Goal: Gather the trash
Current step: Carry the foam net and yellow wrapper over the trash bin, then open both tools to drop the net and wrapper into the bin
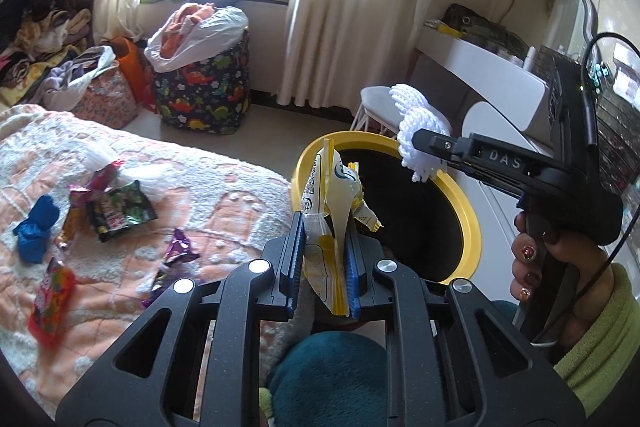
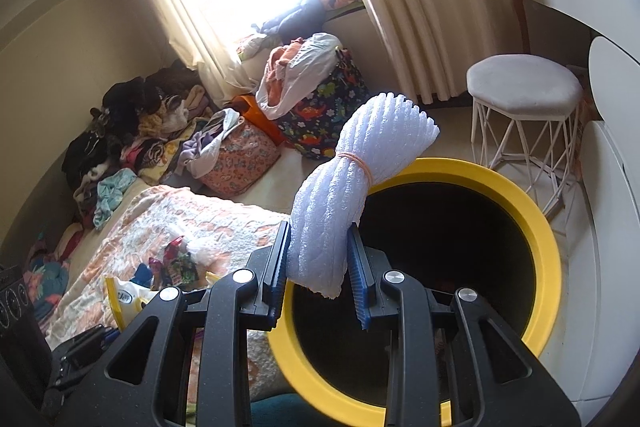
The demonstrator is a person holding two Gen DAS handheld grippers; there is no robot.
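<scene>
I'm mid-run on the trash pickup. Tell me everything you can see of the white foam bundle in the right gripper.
The white foam bundle looks like soft ribbed foam netting, rolled up and cinched around its middle by a thin orange rubber band. Its upper end fans out wide; its lower end is pinched between the blue pads of the right gripper, which is shut on it. It leans up and to the right, held in the air over the rim of the yellow-rimmed bin, whose inside is dark. Nothing else touches it.

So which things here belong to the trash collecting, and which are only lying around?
Job:
- yellow wrapper, held in left gripper
- white foam bundle, held in right gripper
- yellow-rimmed bin
- wrappers on blanket

Lying about:
- dinosaur basket
- clothes pile
- white stool
</scene>
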